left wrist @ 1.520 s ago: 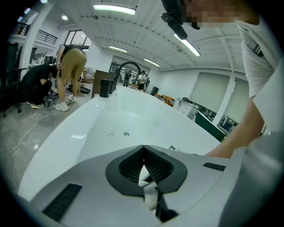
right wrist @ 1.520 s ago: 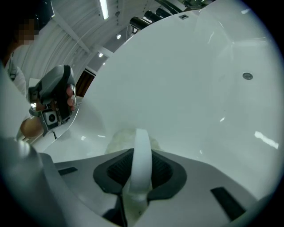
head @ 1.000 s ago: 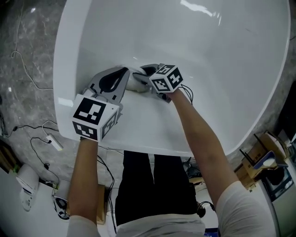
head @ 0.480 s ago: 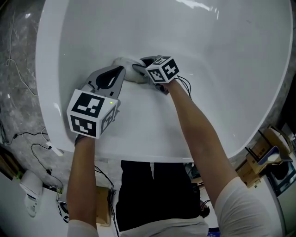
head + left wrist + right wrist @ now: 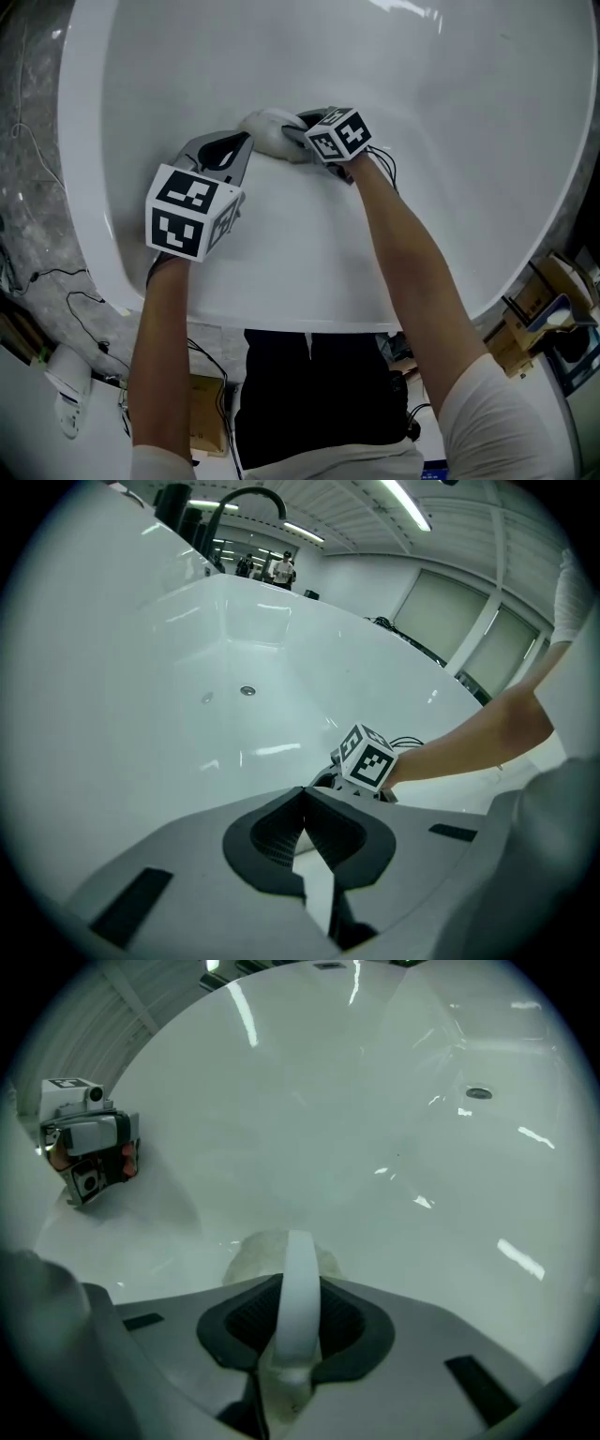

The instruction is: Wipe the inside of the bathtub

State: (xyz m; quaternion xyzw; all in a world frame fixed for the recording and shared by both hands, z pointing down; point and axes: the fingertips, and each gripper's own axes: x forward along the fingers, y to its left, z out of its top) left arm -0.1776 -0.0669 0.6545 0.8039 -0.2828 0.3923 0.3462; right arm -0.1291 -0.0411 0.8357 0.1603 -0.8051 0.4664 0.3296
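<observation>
Jaws of right gripper (image 5: 298, 1277) clamping one cloth (image 5: 264, 127), left gripper (image 5: 302, 797) closed

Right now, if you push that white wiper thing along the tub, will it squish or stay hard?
The wiper looks fuzzy and lumpy, so it probably squishes a bit. Its white strap holds a smooth arch in the right gripper, so that part seems stiffer. The bathtub is glossy, so the wiper likely slides easily.
</observation>
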